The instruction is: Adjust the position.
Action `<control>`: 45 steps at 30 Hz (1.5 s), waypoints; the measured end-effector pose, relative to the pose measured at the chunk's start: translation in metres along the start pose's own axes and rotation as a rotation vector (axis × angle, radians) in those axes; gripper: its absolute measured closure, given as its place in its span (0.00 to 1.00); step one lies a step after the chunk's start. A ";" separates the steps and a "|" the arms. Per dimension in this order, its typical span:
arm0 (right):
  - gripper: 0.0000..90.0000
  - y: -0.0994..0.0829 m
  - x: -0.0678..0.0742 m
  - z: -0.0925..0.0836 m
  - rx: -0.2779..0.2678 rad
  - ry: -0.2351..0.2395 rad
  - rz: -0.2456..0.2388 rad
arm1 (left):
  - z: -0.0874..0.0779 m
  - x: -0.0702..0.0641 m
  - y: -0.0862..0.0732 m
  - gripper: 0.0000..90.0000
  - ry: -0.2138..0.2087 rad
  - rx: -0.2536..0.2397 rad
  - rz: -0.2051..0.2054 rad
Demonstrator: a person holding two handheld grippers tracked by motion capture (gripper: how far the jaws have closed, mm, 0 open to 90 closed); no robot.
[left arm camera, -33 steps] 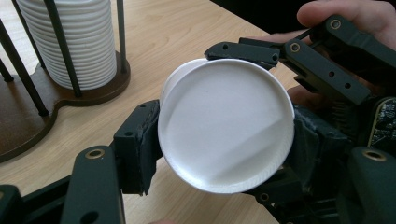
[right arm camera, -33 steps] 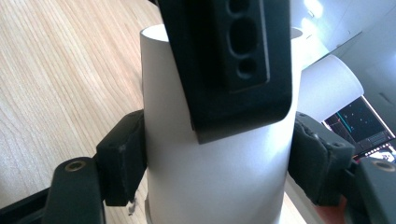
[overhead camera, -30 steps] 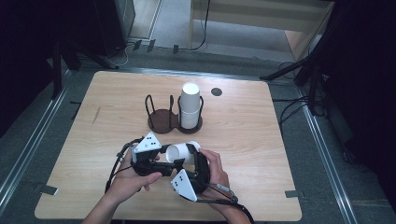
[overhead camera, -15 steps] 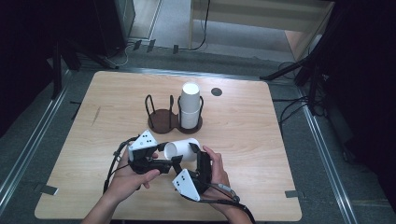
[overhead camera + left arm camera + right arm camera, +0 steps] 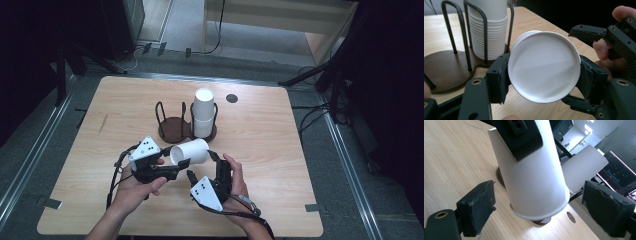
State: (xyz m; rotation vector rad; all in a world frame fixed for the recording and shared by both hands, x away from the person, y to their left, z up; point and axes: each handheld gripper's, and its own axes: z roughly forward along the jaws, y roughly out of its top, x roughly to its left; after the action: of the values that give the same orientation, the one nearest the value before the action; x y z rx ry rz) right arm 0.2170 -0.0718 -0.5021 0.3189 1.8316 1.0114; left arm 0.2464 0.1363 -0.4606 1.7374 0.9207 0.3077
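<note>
A plain white paper cup lies on its side in the air, just in front of the dark wooden cup holder that carries a stack of white cups. Its wall is smooth, tapering from a rolled rim to a flat round base. The left claw pinches it across the base end. The right claw has just been opening; its pads flank the rim end without touching.
</note>
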 end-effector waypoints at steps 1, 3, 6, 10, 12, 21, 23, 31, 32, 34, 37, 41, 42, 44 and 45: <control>0.12 0.000 -0.001 0.000 -0.003 -0.003 0.004 | -0.001 0.001 0.000 0.39 0.005 -0.013 0.001; 0.12 0.000 -0.001 0.000 -0.007 0.001 0.020 | -0.002 0.001 0.000 0.39 0.013 -0.026 0.003; 0.11 0.001 -0.003 -0.001 -0.007 0.005 0.054 | -0.003 0.002 0.000 0.39 0.022 -0.046 0.006; 0.11 0.001 -0.006 -0.001 -0.009 0.007 0.086 | -0.003 0.003 -0.001 0.39 0.030 -0.072 0.010; 0.11 0.001 -0.008 -0.001 -0.009 0.013 0.121 | -0.004 0.003 -0.002 0.39 0.040 -0.093 0.019; 0.11 0.001 -0.017 -0.002 -0.005 0.036 0.226 | -0.007 0.005 -0.002 0.39 0.075 -0.153 0.027; 0.11 0.002 -0.019 -0.002 -0.008 0.051 0.271 | -0.007 0.005 -0.003 0.39 0.090 -0.168 0.039; 0.11 0.004 -0.023 -0.002 0.003 0.068 0.369 | -0.007 0.005 -0.005 0.40 0.108 -0.196 0.064; 0.11 0.004 -0.024 -0.002 0.005 0.070 0.373 | -0.007 0.005 -0.005 0.40 0.112 -0.200 0.069; 0.11 0.004 -0.025 -0.003 0.001 0.068 0.392 | -0.007 0.005 -0.005 0.40 0.113 -0.208 0.070; 0.12 0.006 -0.028 -0.004 -0.006 0.069 0.427 | -0.008 0.005 -0.005 0.40 0.115 -0.221 0.070; 0.14 0.007 -0.031 -0.004 -0.013 0.070 0.472 | -0.008 0.006 -0.005 0.40 0.111 -0.233 0.073; 0.14 0.007 -0.033 -0.004 -0.014 0.065 0.510 | -0.008 0.006 -0.005 0.40 0.109 -0.237 0.068; 0.14 0.007 -0.034 -0.004 -0.015 0.066 0.519 | -0.008 0.006 -0.005 0.40 0.106 -0.240 0.063; 0.14 0.008 -0.036 -0.005 -0.016 0.066 0.554 | -0.008 0.006 -0.005 0.40 0.102 -0.249 0.063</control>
State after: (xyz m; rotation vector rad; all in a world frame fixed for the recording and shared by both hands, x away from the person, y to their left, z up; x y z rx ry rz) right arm 0.2288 -0.0908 -0.4728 0.8228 1.8318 1.4221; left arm 0.2429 0.1469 -0.4635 1.5335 0.8627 0.5338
